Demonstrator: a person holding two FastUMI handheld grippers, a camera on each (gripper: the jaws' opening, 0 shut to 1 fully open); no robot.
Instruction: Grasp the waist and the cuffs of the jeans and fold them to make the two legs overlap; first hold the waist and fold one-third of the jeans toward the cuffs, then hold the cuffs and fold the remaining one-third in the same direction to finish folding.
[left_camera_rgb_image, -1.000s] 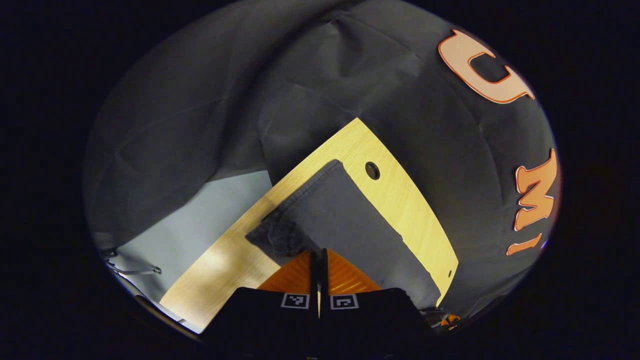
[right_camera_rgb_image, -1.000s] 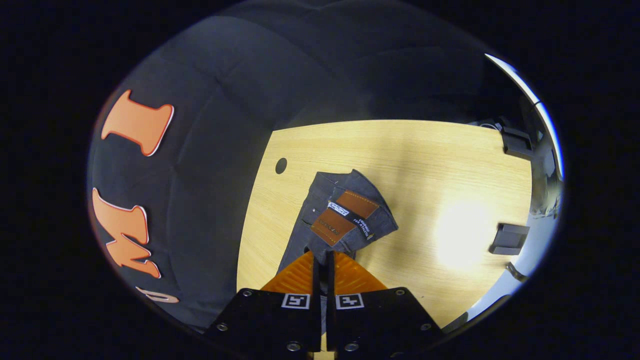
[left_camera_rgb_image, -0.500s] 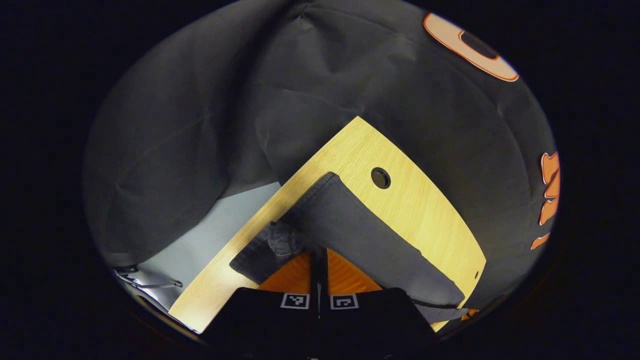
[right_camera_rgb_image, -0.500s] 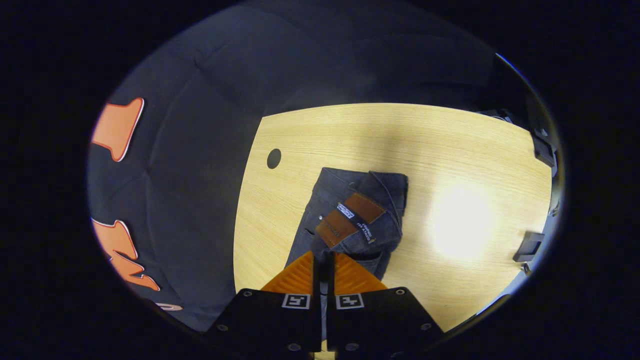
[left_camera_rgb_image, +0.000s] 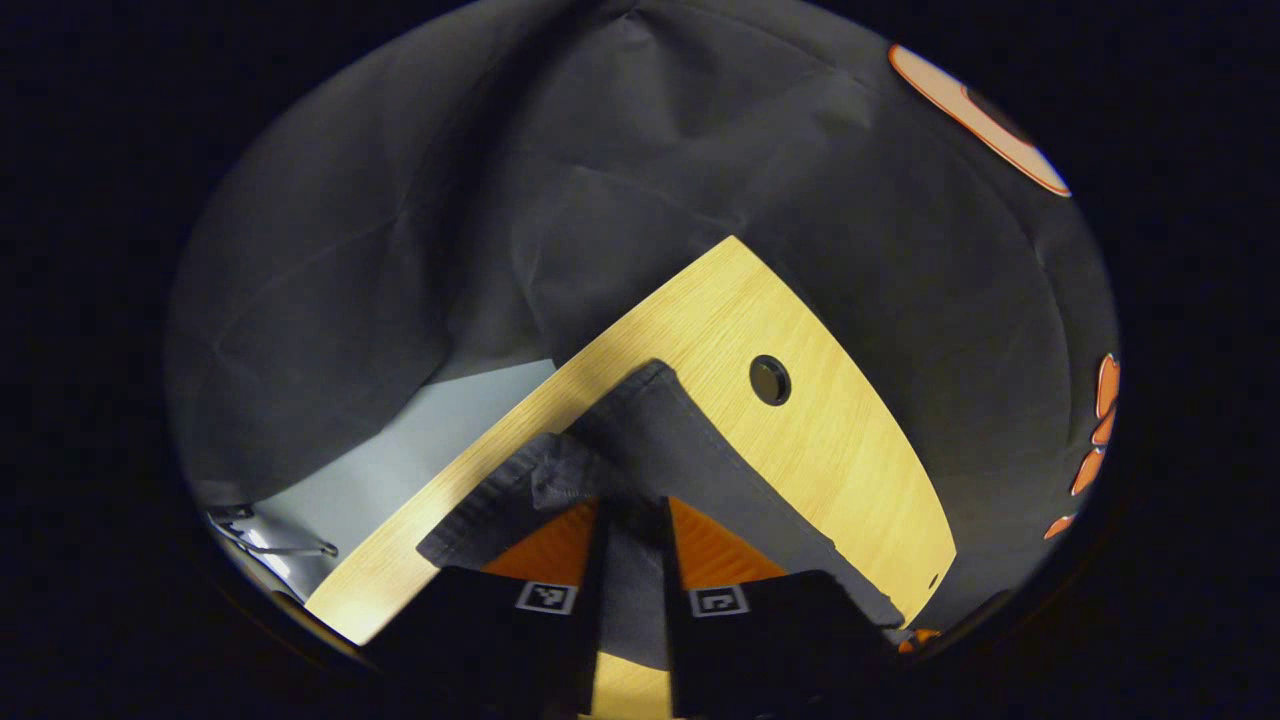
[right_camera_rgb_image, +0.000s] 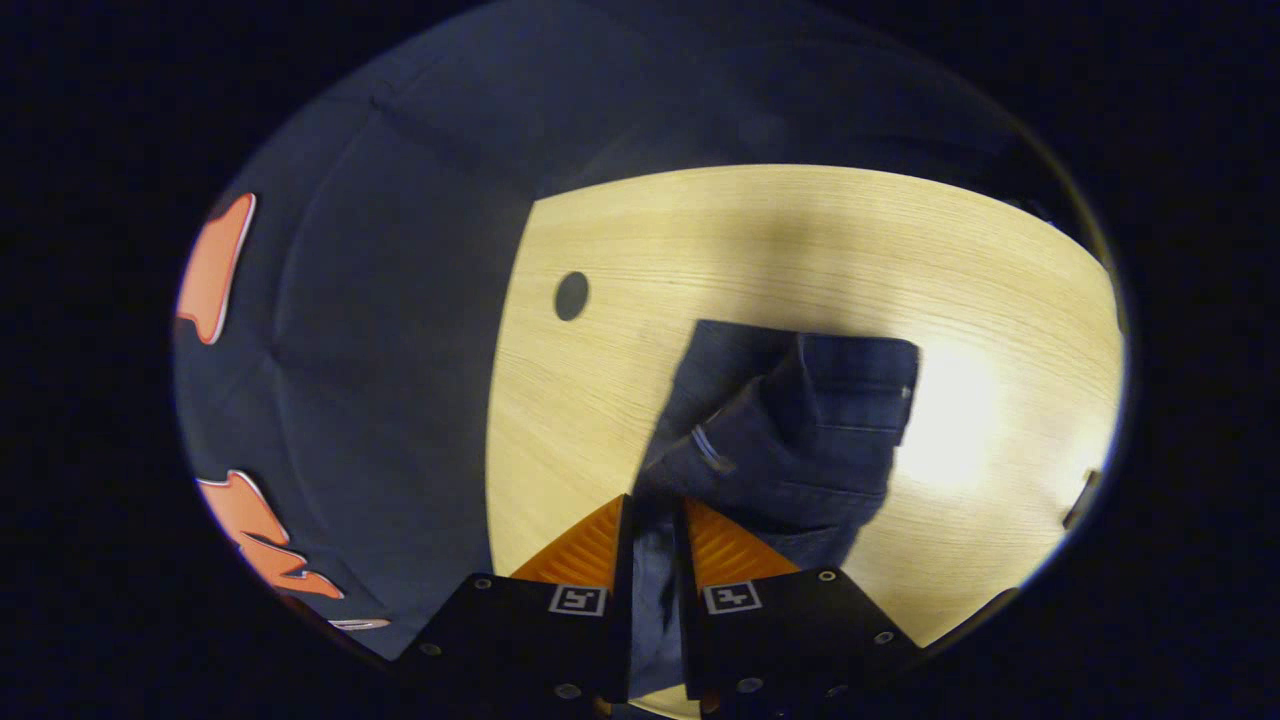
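Both your grippers have parted since a moment ago: left gripper (left_camera_rgb_image: 632, 520) wider, right gripper (right_camera_rgb_image: 657, 530) narrowly, denim between each pair. Your jeans (right_camera_rgb_image: 790, 420) lie on the table (right_camera_rgb_image: 620, 390), stretching ahead of both.

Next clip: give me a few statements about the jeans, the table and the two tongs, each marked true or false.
1. The jeans lie on a wooden table. True.
2. The table has a round hole near the jeans. True.
3. The jeans are spread flat at full length. False: they are folded over in layers.
4. The left tongs are shut tight. False: the fingers stand apart, with denim between them.
5. The right tongs hang far above the jeans. False: denim lies between their fingers.
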